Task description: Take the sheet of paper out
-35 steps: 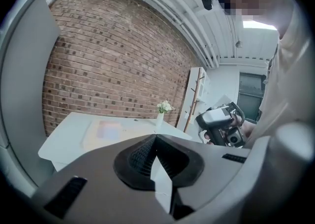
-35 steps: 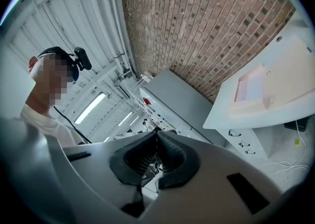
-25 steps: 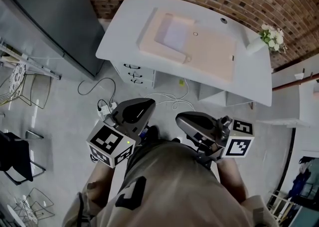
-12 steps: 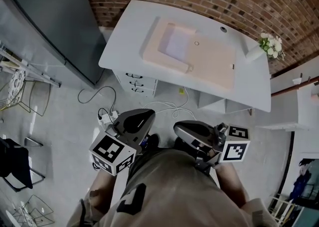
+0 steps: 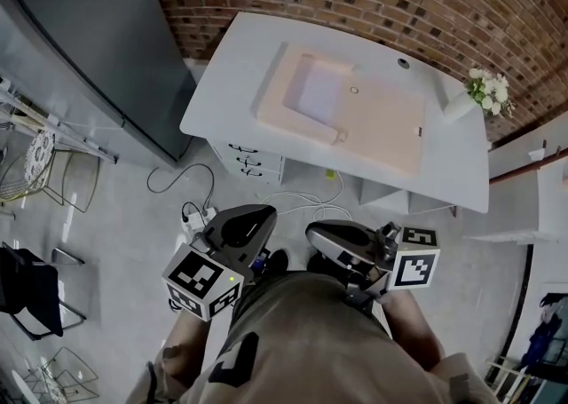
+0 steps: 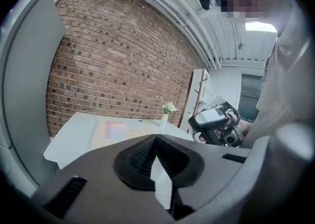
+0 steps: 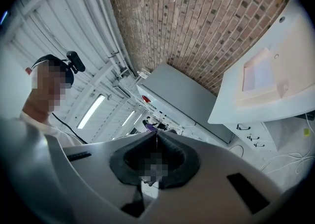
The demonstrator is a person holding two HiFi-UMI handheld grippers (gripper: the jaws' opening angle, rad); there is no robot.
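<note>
Facing the desk (image 5: 223, 90), left gripper (image 6: 155, 136), right gripper (image 7: 156, 134), jaws pressed together, empty, sheet of paper (image 5: 312, 95) well apart.

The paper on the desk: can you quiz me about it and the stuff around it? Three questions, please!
1. True or false: in the head view, the flowers stand at the left end of the desk.
2. Where is the sheet of paper?
A. on the floor
B. on the pale board on the desk
C. pinched in a tool
3. Fill in: the left tool and the right tool are both ___ (open or shut).

Key: 1 false, they stand at the right end. 2 B. 3 shut, with nothing in them.
</note>
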